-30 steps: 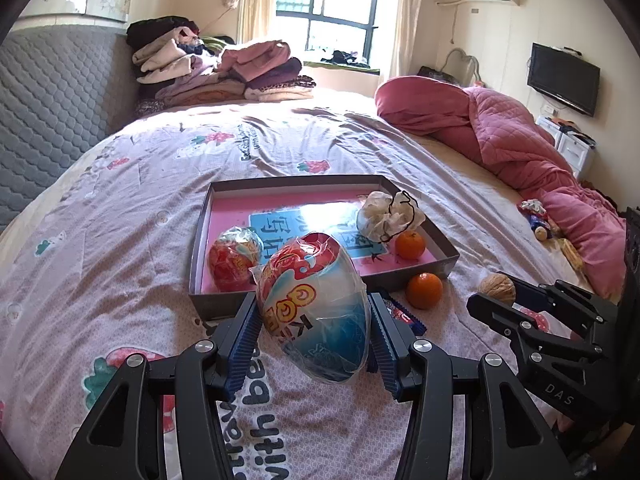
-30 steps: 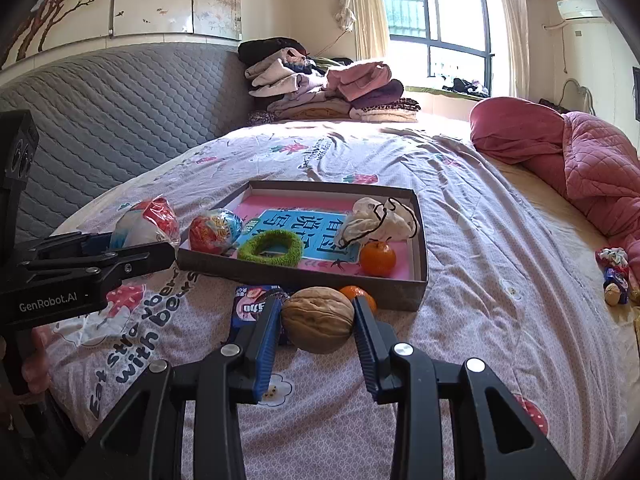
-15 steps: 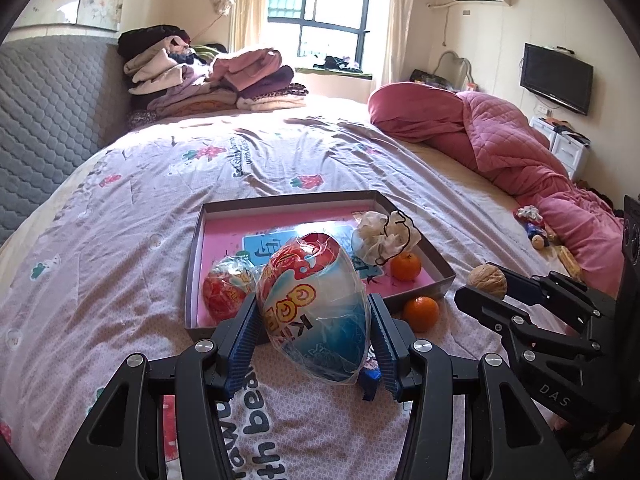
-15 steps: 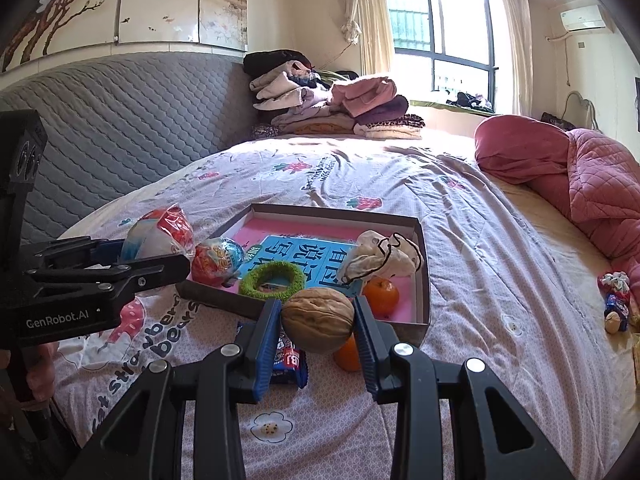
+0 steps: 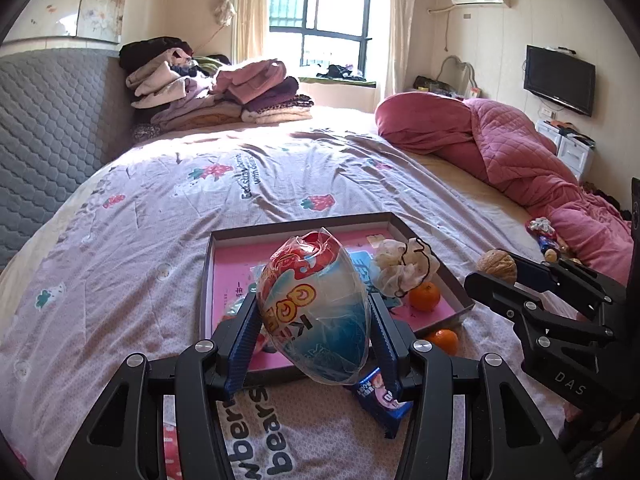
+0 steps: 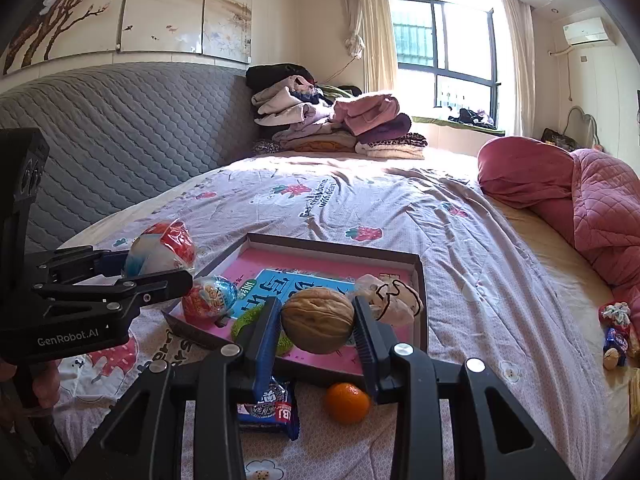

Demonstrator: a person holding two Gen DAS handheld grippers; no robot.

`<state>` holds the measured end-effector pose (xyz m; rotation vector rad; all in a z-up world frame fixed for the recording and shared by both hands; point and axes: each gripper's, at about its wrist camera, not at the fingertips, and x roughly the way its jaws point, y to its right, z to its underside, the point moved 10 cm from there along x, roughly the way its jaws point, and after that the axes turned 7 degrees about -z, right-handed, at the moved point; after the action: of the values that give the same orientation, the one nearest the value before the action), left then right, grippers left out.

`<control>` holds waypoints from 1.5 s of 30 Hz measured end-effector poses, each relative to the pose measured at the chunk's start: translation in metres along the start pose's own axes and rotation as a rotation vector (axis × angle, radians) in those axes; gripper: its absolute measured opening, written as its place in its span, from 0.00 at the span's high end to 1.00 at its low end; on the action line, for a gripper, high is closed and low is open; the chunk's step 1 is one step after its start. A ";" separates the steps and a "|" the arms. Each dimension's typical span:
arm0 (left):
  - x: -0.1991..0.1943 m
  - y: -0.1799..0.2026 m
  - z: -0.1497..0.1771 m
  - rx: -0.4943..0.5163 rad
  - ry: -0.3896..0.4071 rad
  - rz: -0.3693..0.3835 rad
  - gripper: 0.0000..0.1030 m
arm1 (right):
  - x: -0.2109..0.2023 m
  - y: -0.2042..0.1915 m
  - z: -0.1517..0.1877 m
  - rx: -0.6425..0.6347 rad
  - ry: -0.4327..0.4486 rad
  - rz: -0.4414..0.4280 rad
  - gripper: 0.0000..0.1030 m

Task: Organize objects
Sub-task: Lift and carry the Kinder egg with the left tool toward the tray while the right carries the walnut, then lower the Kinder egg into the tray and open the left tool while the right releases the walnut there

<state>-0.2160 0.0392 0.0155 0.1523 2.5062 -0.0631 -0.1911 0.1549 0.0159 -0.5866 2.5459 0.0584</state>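
Observation:
My left gripper (image 5: 314, 318) is shut on a large wrapped toy egg (image 5: 314, 308), red and blue, held above the near edge of the tray (image 5: 296, 220). My right gripper (image 6: 316, 322) is shut on a walnut (image 6: 318, 320), held above the tray's (image 6: 332, 245) near rim. The pink-lined tray lies on the bed and holds a smaller wrapped egg (image 6: 210, 300), a green ring (image 6: 244, 320), a white pouch (image 6: 390, 300) and an orange (image 5: 425, 296). A second orange (image 6: 347, 402) and a blue snack packet (image 6: 272, 404) lie on the sheet in front of the tray.
The bed sheet (image 5: 160, 240) spreads around the tray. Folded clothes (image 5: 216, 88) are stacked at the headboard end. A pink quilt (image 5: 500, 152) lies on the right, with small wrapped items (image 6: 616, 332) beside it. A grey padded headboard (image 6: 120, 128) runs along the left.
Both grippers have lifted and moved forward toward the tray, each still holding its object. The tray and loose items have not moved.

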 end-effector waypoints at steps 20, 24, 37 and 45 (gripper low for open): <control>0.045 -0.046 -0.028 -0.083 -0.021 -0.028 0.48 | 0.051 0.017 -0.014 -0.032 -0.026 0.021 0.65; 0.054 -0.043 -0.028 -0.085 -0.027 -0.017 0.48 | 0.062 0.019 -0.007 -0.030 -0.051 0.021 0.65; 0.084 -0.005 -0.008 -0.015 -0.073 0.022 0.48 | 0.082 0.027 0.012 -0.026 -0.106 0.034 0.65; 0.095 0.009 0.003 -0.002 -0.097 0.047 0.48 | 0.094 0.032 0.022 -0.029 -0.139 0.046 0.65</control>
<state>-0.2894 0.0566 -0.0437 0.2029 2.4050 -0.0474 -0.2659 0.1498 -0.0523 -0.5169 2.4272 0.1478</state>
